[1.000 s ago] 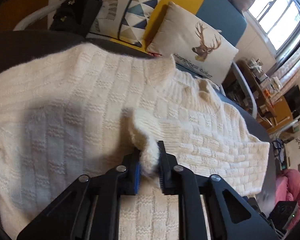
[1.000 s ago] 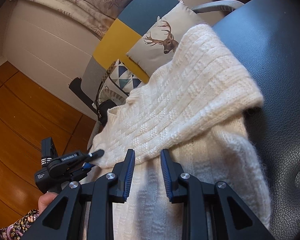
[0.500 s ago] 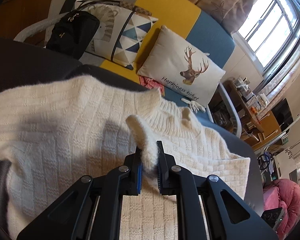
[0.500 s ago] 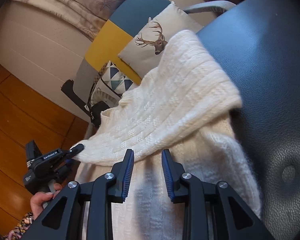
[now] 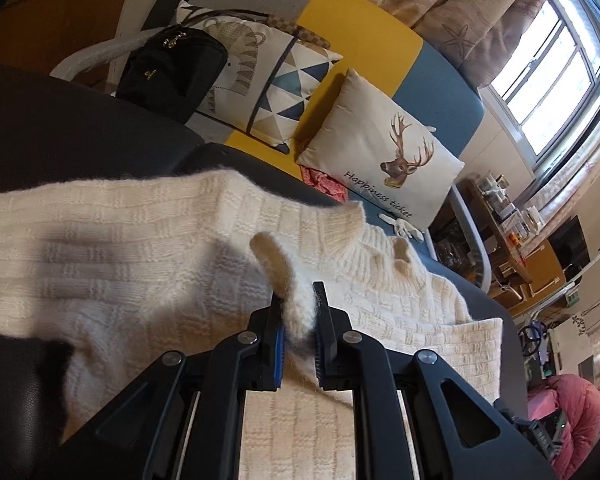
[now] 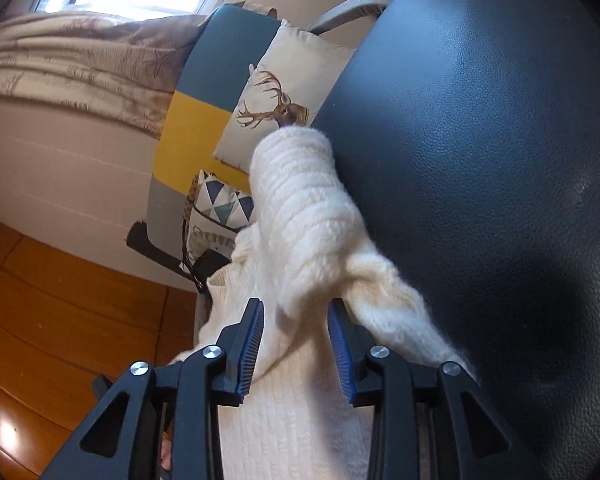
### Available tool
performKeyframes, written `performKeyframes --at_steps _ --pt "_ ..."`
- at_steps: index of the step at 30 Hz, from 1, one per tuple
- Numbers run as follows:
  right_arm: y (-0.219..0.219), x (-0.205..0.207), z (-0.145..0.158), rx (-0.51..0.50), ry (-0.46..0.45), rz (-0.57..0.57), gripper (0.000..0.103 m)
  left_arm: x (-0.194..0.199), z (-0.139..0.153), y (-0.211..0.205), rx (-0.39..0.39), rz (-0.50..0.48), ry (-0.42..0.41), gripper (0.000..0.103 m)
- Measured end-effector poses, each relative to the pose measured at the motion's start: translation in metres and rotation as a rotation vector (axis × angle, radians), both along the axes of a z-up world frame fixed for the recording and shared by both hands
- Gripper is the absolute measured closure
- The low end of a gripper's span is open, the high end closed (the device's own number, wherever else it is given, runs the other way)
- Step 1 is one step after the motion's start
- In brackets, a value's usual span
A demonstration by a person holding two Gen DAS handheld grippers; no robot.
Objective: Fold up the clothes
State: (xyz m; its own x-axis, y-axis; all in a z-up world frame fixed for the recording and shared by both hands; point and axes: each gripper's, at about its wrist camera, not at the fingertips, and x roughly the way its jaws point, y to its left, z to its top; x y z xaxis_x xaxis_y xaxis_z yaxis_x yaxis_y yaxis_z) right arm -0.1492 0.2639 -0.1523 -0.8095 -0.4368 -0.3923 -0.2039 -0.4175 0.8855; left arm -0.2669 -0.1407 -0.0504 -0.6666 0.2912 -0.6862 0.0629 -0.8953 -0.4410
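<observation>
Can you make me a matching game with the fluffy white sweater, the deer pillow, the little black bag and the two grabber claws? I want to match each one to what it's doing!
Things:
1. cream knitted sweater
2. beige cushion with a deer picture
3. small black handbag
4. left gripper
5. right gripper

States:
A. jaws apart, knit between them unpinched
B. spread over the dark leather seat
C. pinching a fold of knit
D. leaning on the yellow and blue sofa back
E. beside the triangle-patterned cushion

Pairs: 1-B, 2-D, 3-E, 4-C, 5-A
</observation>
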Motion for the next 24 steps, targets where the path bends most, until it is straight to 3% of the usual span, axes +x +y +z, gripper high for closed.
performKeyframes --at_steps 5,11,15,17,20,24 --pt "0.014 -0.009 -0.007 -0.122 -0.007 -0.108 0.069 0.005 -0.02 0.0 -0.05 0.024 -0.015 0.091" --pt "0.034 0.02 -0.001 -0.048 0.042 -0.321 0.067 0.019 -0.047 0.001 -0.013 0.029 -0.002 0.091" --pt "0.036 0.022 -0.007 -0.15 0.057 -0.197 0.067 0.02 -0.054 -0.012 0.102 0.031 0.008 0.09" --pt "0.025 0.019 -0.001 -0.151 0.085 -0.128 0.066 0.021 -0.056 -0.016 0.133 0.036 0.011 0.09" --pt "0.009 0.006 0.001 -0.143 0.039 -0.059 0.064 0.02 -0.052 -0.011 0.111 0.034 0.016 0.09" --pt "0.002 -0.009 0.006 -0.06 0.007 -0.094 0.063 0.021 -0.047 -0.006 0.07 0.028 0.033 0.09"
